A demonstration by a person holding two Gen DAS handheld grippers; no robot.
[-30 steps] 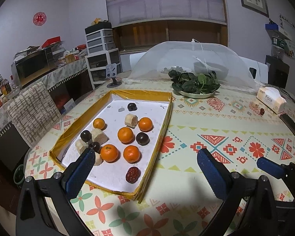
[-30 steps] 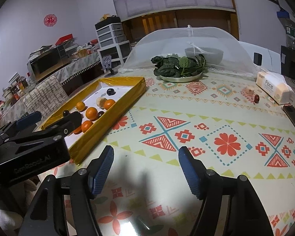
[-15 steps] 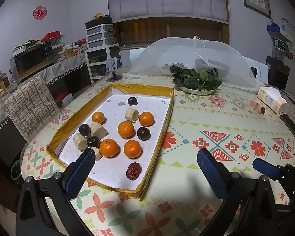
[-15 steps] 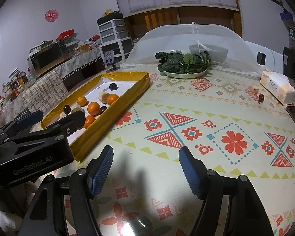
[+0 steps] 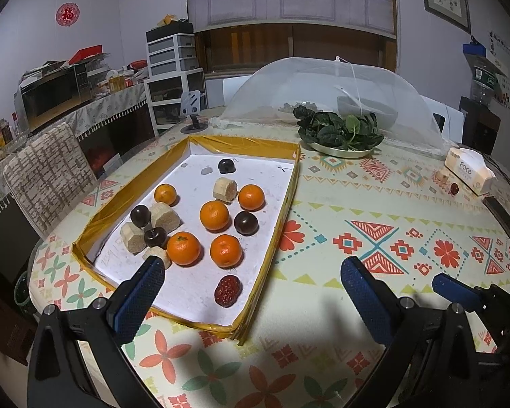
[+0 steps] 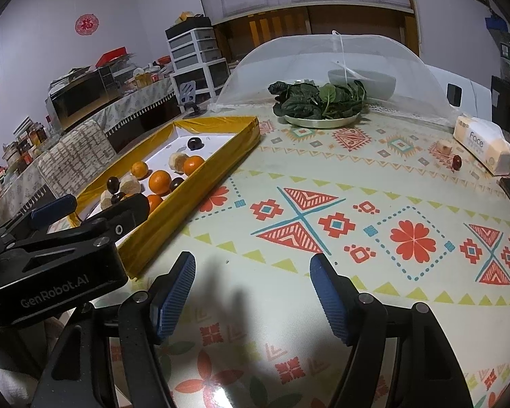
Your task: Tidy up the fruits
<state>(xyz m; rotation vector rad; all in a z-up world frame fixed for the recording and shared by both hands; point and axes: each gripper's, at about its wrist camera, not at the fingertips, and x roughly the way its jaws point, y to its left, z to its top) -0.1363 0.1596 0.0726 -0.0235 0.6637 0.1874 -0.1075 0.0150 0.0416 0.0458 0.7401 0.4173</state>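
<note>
Little has shifted since the earlier frames. Fruits (image 5: 214, 216) lie mixed in the tray (image 5: 282, 204) on the bench (image 6: 357, 187). Left gripper (image 5: 251, 285) and right gripper (image 6: 251, 289) are held released, empty. One fruit should be approached squarely, neighbours avoided.

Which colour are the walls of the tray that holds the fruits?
Golden yellow; the tray has a white floor. Best seen in the left wrist view.

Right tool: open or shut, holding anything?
Open, empty. The right tool has blue pads wide apart over bare tablecloth, nothing between them.
</note>
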